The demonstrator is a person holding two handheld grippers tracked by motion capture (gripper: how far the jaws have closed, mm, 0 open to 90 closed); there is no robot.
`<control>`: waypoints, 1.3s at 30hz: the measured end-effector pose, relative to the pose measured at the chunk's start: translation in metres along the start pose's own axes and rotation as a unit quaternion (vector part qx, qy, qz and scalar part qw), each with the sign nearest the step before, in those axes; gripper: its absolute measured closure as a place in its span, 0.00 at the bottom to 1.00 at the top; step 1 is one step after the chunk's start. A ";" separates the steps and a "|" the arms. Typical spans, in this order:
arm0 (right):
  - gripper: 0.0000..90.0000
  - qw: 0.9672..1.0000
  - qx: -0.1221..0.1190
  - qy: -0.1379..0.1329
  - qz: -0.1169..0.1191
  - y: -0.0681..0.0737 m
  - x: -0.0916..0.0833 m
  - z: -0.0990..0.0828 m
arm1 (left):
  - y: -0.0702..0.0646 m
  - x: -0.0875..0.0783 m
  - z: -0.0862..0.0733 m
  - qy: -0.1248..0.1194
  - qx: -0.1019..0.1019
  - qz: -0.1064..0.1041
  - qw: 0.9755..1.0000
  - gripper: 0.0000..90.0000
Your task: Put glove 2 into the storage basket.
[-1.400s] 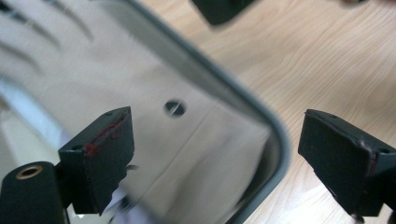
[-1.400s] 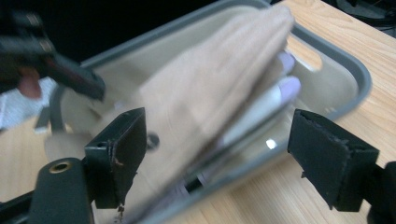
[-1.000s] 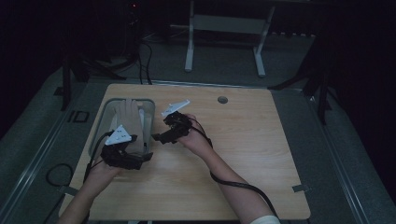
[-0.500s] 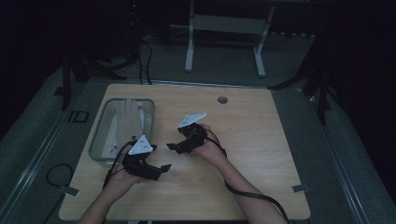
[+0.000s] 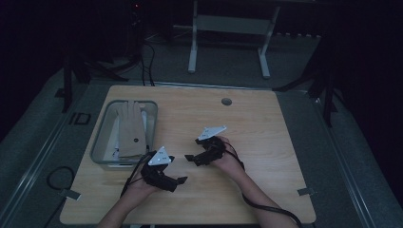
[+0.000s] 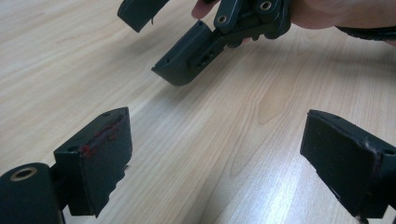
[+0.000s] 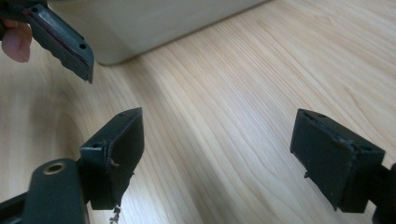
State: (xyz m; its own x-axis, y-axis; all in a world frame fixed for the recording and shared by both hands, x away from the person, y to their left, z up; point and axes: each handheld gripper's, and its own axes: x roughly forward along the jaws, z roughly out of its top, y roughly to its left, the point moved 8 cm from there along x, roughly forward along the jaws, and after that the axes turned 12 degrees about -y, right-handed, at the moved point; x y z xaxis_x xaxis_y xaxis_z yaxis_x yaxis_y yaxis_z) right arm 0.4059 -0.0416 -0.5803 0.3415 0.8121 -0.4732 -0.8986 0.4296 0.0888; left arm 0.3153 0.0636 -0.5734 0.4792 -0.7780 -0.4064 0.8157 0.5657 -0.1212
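Observation:
A clear plastic bin [image 5: 98,142] stands at the table's left and holds a beige glove [image 5: 130,128] lying flat, fingers away from me. My left gripper [image 5: 179,183] hovers low over the wood just right of the bin's near corner, open and empty. My right gripper [image 5: 190,159] is a little farther in and points left toward the bin, also open and empty. In the left gripper view my left gripper [image 6: 219,163] has its jaws wide apart over bare wood, with the right gripper [image 6: 205,51] ahead. In the right gripper view my right gripper [image 7: 217,156] faces the bin's wall [image 7: 154,23].
The wooden table [image 5: 266,142] has a round cable hole [image 5: 226,101] near its far edge. A white item [image 5: 116,153] lies under the glove in the bin. A metal frame [image 5: 228,33] stands on the floor beyond the table.
Both grippers have drawn back from the bin toward the table's front middle. The left one has come off the bin's near end and moved right. The glove has stayed in the bin.

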 end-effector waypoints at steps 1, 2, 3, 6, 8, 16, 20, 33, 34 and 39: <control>0.19 1.000 0.002 -0.002 -0.002 -0.001 -0.001 -0.002 | -0.001 0.003 -0.002 0.001 -0.001 -0.003 1.000 0.10; 0.19 1.000 0.004 -0.003 -0.004 -0.002 -0.003 -0.005 | -0.002 0.005 -0.003 0.000 -0.003 -0.005 1.000 0.10; 0.19 1.000 0.003 -0.004 -0.005 -0.003 -0.005 -0.007 | -0.003 0.007 -0.004 -0.002 -0.003 -0.006 1.000 0.10; 0.18 1.000 -0.002 -0.006 -0.010 -0.004 -0.009 -0.014 | -0.005 0.012 -0.008 -0.001 -0.004 -0.011 1.000 0.10; 0.17 1.000 -0.005 -0.005 -0.012 -0.004 -0.011 -0.017 | -0.007 0.016 -0.011 0.002 -0.003 -0.014 1.000 0.10; 0.16 1.000 -0.011 -0.013 -0.023 -0.007 -0.021 -0.032 | -0.014 0.028 -0.019 0.001 0.009 -0.022 1.000 0.10; 0.20 1.000 0.000 -0.001 -0.025 -0.006 -0.027 -0.045 | -0.015 0.031 -0.023 -0.001 0.010 -0.030 1.000 0.10; 0.16 0.999 -0.022 -0.014 -0.041 -0.005 -0.039 -0.056 | -0.024 0.031 -0.024 -0.010 0.033 -0.041 0.999 0.10; 0.16 0.999 -0.023 -0.014 -0.040 -0.005 -0.040 -0.055 | -0.025 0.031 -0.023 -0.011 0.035 -0.043 0.998 0.10; 0.16 0.999 -0.021 -0.017 -0.040 -0.006 -0.043 -0.056 | -0.025 0.030 -0.022 -0.018 0.027 -0.049 0.998 0.10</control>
State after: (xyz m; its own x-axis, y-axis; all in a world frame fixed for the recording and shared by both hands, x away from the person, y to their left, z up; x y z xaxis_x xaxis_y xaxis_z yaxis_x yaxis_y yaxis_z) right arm 0.3810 -0.1007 -0.6092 0.4223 0.7889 -0.4464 -0.8783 0.4779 0.0138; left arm 0.3020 0.0325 -0.6026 0.4062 -0.8393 -0.3614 0.8755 0.4707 -0.1092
